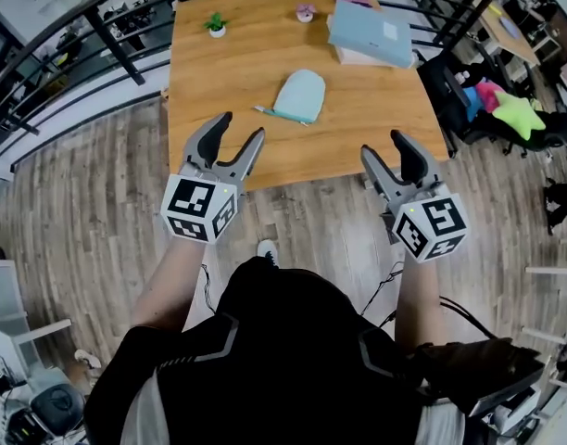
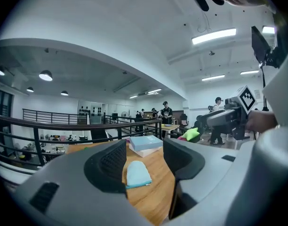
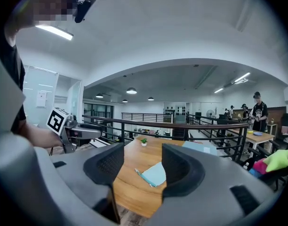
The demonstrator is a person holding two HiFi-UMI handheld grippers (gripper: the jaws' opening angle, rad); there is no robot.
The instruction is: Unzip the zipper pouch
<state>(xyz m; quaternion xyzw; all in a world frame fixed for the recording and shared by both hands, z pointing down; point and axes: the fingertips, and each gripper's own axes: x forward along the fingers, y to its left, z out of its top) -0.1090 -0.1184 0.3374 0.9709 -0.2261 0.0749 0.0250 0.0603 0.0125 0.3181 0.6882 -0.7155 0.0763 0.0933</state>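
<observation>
A pale blue zipper pouch [image 1: 299,95] lies flat in the middle of the wooden table [image 1: 219,82], its teal zipper edge toward me. It also shows in the left gripper view as the pouch [image 2: 137,173] and in the right gripper view as the pouch [image 3: 155,174]. My left gripper [image 1: 238,129] hangs open over the table's near edge, left of the pouch and short of it. My right gripper [image 1: 384,144] is open too, by the table's near right corner. Nothing is between either pair of jaws.
At the table's far right lies a light blue box [image 1: 371,33] on a white one. A small potted plant [image 1: 216,25] and a little pink pot [image 1: 306,12] stand at the far edge. A black railing [image 1: 70,54] runs behind, and chairs with bright cushions [image 1: 508,109] stand at right.
</observation>
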